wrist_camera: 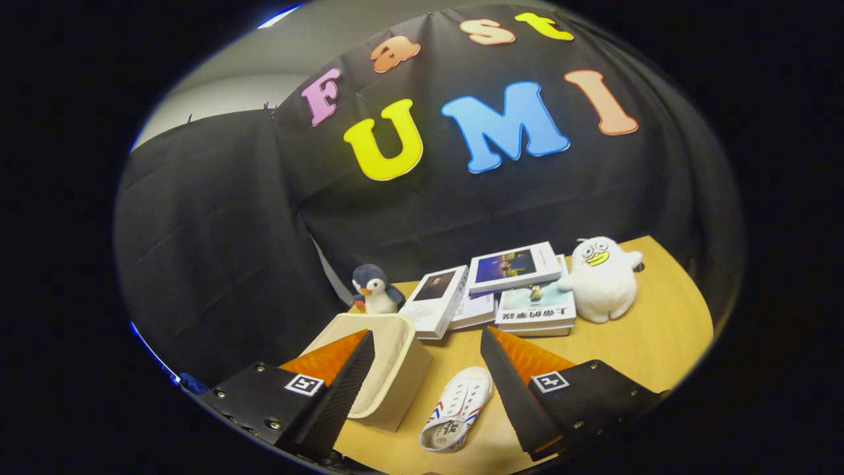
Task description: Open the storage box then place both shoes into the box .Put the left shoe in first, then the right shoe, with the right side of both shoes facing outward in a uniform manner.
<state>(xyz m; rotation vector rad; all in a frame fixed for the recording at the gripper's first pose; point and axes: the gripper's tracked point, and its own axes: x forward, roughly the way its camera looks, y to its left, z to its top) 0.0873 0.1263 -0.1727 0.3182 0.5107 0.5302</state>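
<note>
Gripper view: gripper [427, 343] spread wide, empty, above the wooden table [620, 349], white shoe [458, 409] lying between its fingers, beige storage box [389, 369] by left finger, books [501, 290] beyond.

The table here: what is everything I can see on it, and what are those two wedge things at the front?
storage box: one, beige fabric, just beyond one finger of the claw, beside the shoe.
shoe: one, white with red and blue stripes, lying on the table between the fingers.
books: a loose pile of about five, mostly white covers, behind the shoe.
penguin toy: one, dark blue and white, behind the box, next to the books.
duck toy: one, white with a yellow beak, at the other end of the books.
table: one, light wood.
claw: one, its two fingers spread wide apart, holding nothing.
</note>
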